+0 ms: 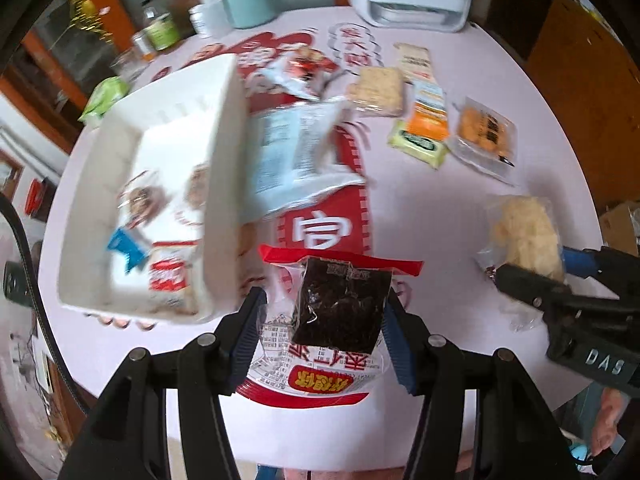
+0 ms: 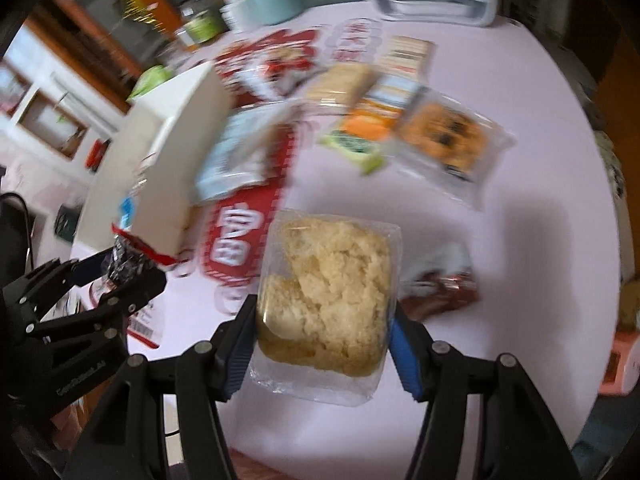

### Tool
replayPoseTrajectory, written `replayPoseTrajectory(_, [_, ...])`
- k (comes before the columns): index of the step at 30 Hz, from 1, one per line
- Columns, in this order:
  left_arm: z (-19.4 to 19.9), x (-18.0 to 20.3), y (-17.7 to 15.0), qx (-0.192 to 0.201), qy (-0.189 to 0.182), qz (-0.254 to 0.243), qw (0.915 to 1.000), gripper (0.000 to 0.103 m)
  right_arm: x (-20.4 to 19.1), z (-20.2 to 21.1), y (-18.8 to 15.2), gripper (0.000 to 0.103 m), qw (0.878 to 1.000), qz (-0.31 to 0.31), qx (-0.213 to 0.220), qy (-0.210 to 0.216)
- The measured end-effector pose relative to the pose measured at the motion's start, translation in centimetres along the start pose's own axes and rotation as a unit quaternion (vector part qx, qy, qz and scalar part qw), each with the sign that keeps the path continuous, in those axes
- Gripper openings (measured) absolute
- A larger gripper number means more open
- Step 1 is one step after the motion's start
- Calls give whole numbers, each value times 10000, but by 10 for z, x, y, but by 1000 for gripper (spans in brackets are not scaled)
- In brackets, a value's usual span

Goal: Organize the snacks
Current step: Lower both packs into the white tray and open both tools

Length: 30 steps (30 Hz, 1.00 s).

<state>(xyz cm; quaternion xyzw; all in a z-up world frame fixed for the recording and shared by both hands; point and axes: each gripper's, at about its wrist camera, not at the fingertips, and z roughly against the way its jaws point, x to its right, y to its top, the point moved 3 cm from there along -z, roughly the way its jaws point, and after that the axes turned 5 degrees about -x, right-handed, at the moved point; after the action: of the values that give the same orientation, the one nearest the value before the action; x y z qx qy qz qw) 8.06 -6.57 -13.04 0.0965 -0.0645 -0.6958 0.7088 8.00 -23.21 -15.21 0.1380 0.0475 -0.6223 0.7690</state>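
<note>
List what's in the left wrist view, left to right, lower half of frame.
White plastic bin holding snack packs → red-edged clear packet of dark dried snack clamped in the left gripper → clear pack of pale crumbly cake clamped in the right gripper.

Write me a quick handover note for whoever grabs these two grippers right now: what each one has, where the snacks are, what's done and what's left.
Left gripper: shut on the red-and-clear packet of dark snack, lifted off the table.
Right gripper: shut on the clear-wrapped pale crumbly cake, also lifted.
White plastic bin at the table's left: at least one packet already inside.
Left on the pink table: the orange-and-green packet, clear pack of orange pieces, pale cracker block, light blue packet beside the bin, others.
Next, likely: put both held packets in the bin.
</note>
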Motion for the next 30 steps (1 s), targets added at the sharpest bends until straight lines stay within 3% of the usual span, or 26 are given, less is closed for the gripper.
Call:
replayPoseTrajectory(9, [25,-89,-9,382,360,351,9980,56,-114,-4,18,61,9962,788,126,341])
replayPoseTrajectory(16, [33,-169,-3,595,481,571,9954,56,-192,-4,42,61,9922,1157,366,269])
replayPoseTrajectory(22, [25,-227,14,716,483,530,9949,56,-237,-7,68,61,9917,1101,652,97])
replayPoseTrajectory(30, [-3,-255,45,715,216,239,9969,56,-257,-19,123,61,9918,774,973,-311])
